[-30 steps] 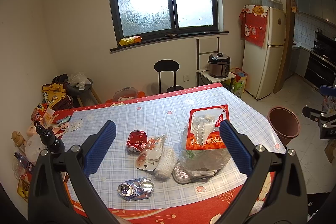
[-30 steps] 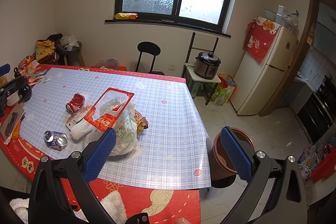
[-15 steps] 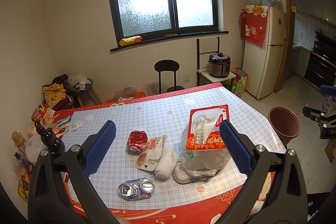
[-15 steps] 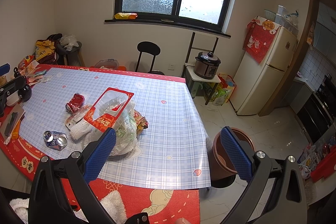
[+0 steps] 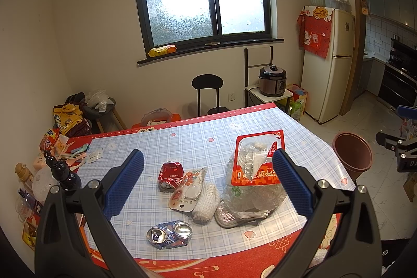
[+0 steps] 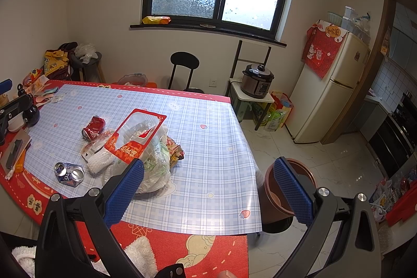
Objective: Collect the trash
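Observation:
Trash lies on the blue checked tablecloth (image 5: 198, 145): a crushed red can (image 5: 170, 175), a crushed blue can (image 5: 169, 231), a clear snack wrapper (image 5: 189, 188), a white net sleeve (image 5: 206, 202), and a clear plastic bag with a red-framed package (image 5: 256, 173). My left gripper (image 5: 207, 184) is open and empty, held above the near table edge over this pile. My right gripper (image 6: 208, 189) is open and empty, above the table's right corner. The pile shows in the right wrist view too: red can (image 6: 93, 127), blue can (image 6: 69, 173), bag (image 6: 146, 147). A brown waste bin (image 6: 284, 189) stands on the floor beside the table.
A dark bottle (image 5: 62, 173), cups and packets crowd the table's left end. A black chair (image 5: 208, 93) stands behind the table. A rice cooker (image 5: 272, 81) on a small stand and a fridge (image 5: 328, 64) are at the right. The bin also shows in the left wrist view (image 5: 351, 155).

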